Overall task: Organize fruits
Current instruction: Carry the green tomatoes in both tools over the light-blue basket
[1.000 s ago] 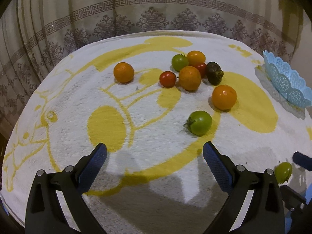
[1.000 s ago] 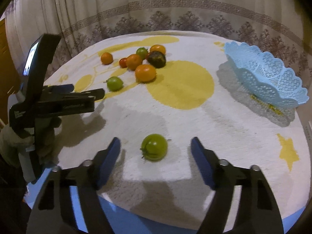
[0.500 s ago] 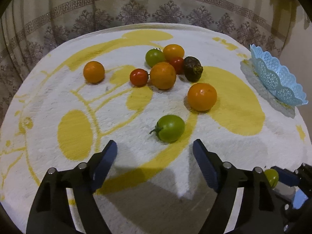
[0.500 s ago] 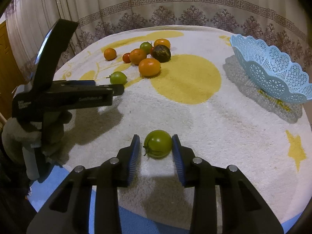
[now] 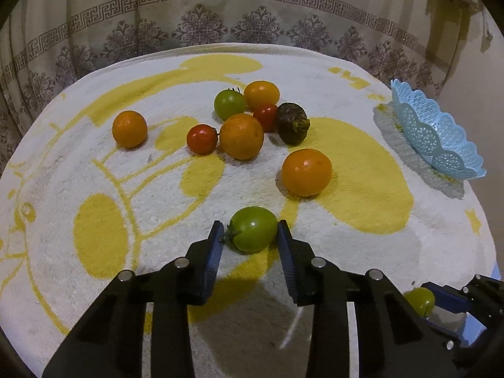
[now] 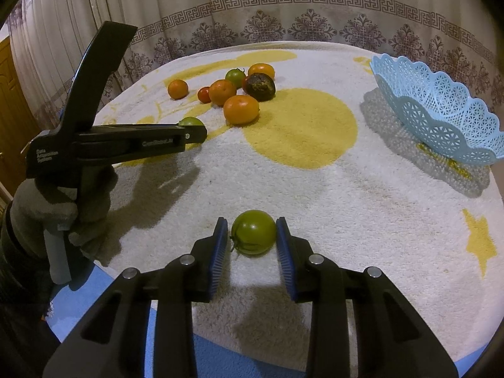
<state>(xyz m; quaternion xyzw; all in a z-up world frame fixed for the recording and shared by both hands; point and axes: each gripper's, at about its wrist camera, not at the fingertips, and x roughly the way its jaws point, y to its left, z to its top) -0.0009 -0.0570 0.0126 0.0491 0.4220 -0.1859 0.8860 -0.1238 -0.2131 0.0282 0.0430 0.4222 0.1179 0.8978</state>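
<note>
My left gripper (image 5: 250,234) is shut on a green tomato (image 5: 253,228) that rests on the white and yellow towel (image 5: 157,220). My right gripper (image 6: 252,236) is shut on a second green tomato (image 6: 254,231) near the towel's front edge. That tomato shows small at the lower right of the left wrist view (image 5: 419,300). The left gripper shows from the side in the right wrist view (image 6: 192,132), held by a gloved hand (image 6: 63,211). A light blue lace basket (image 6: 434,110) stands empty at the right, tilted.
A cluster of fruit lies at the towel's far middle: several oranges (image 5: 306,172), two red tomatoes (image 5: 201,139), a green tomato (image 5: 229,104) and a dark brown fruit (image 5: 292,123). One orange (image 5: 129,128) lies apart to the left. A patterned curtain (image 5: 252,25) hangs behind.
My left gripper moved forward and closed on the near green tomato. My right gripper closed on its green tomato half a second ago and still holds it.
</note>
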